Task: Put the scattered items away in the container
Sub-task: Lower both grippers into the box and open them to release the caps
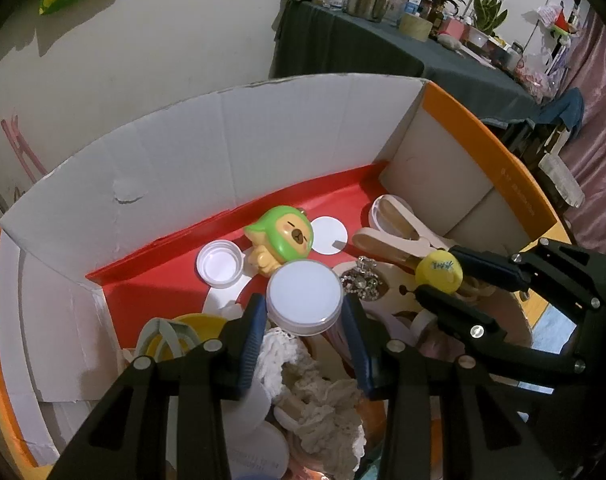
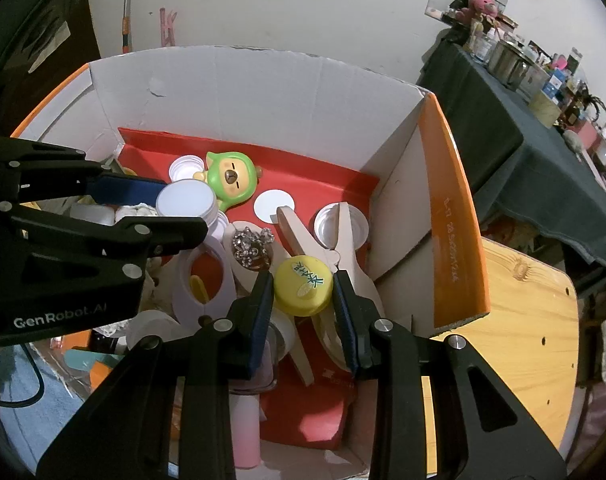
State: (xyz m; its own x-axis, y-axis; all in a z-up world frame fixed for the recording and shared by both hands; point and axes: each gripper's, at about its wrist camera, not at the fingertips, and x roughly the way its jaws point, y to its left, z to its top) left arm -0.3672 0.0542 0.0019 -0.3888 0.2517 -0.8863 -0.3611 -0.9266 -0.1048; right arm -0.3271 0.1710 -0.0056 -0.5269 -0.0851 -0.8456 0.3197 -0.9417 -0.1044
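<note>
An orange-rimmed cardboard box [image 1: 295, 128] with a red floor holds several small items. My left gripper [image 1: 305, 312] is shut on a white-lidded round jar [image 1: 305, 294] and holds it over the box; the jar also shows in the right wrist view [image 2: 187, 200]. My right gripper [image 2: 303, 292] is shut on a yellow bottle cap [image 2: 302, 285], also over the box, to the right of the left one [image 1: 439, 270]. A green capybara toy [image 1: 283, 236] lies on the red floor just beyond the jar.
Inside the box lie a white cap [image 1: 219, 264], a white disc [image 1: 329, 235], wooden tongs [image 2: 323, 248], a rhinestone brooch [image 2: 253, 246] and crumpled lace [image 1: 319, 400]. A wooden tabletop [image 2: 515, 304] lies to the right. A cluttered dark-clothed table [image 1: 383, 40] stands behind.
</note>
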